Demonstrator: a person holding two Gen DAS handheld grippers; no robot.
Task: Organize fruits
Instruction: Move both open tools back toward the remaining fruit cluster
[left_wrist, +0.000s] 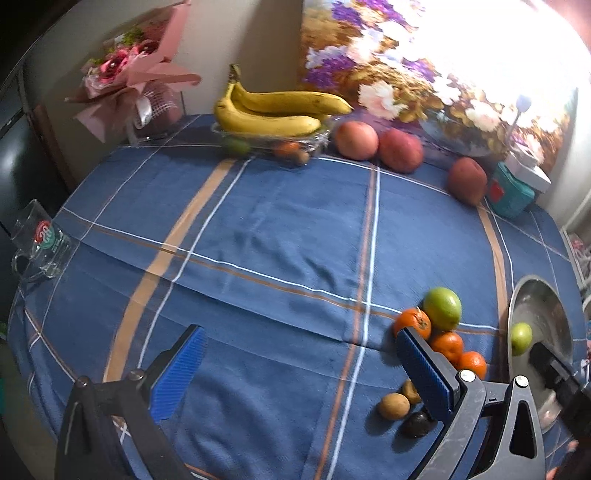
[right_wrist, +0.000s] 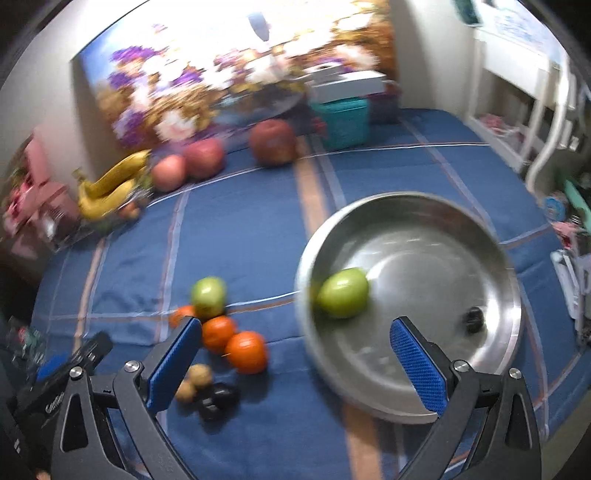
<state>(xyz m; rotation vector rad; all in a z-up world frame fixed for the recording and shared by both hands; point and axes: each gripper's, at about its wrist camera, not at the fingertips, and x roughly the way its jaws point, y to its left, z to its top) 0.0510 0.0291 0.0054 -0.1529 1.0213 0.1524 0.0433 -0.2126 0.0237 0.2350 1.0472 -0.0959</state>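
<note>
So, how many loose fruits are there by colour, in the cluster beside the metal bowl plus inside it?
Green: 2, one on the cloth, one in the bowl
Orange: 3
Tan-brown: 2
Dark: 3
Total: 10

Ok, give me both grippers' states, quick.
Left gripper: open, holding nothing.
Right gripper: open, holding nothing, above the metal bowl's near rim.

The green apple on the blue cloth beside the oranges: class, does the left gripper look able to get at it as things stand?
Probably yes. The left gripper is open and holds nothing, and the green apple on the cloth lies just beyond its right finger with its top uncovered. One small orange touches its side and may crowd a finger.
</note>
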